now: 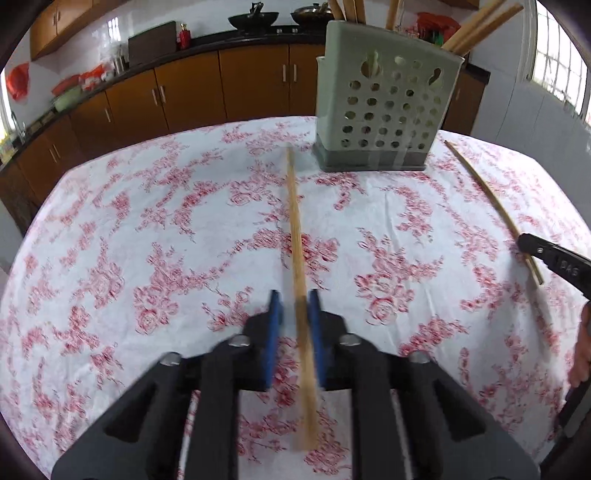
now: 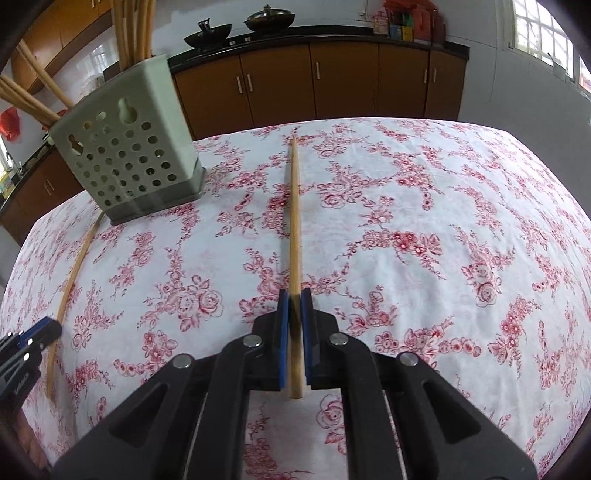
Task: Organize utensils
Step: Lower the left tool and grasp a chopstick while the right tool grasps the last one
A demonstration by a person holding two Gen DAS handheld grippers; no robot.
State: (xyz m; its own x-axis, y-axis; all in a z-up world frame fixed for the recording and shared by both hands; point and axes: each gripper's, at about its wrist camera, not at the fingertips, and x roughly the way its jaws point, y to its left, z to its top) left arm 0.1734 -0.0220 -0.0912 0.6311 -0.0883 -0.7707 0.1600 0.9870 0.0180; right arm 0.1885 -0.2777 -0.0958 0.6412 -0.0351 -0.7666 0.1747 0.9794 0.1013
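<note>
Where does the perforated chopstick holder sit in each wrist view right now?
Left wrist view: the chopstick holder stands upper centre-right, beyond the tip of the chopstick between the left gripper pads.
Right wrist view: the holder stands upper left, left of the chopstick in the right gripper.
Shared landmark: the black wok on the back counter.

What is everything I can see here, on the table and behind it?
Chopsticks on table: two, tan wood, one between each claw's pads; the second lies to the right.
Utensil holder: one, pale green, perforated, far side of table.
Chopsticks in holder: several, tan, leaning out the top.
Tablecloth: one, white with red roses.
Cabinets: brown, along the back wall.
Woks: two, black, on the counter.
Left claw: black, blue pads, shut on its chopstick.
Right claw: same, shut on the second chopstick.
</note>
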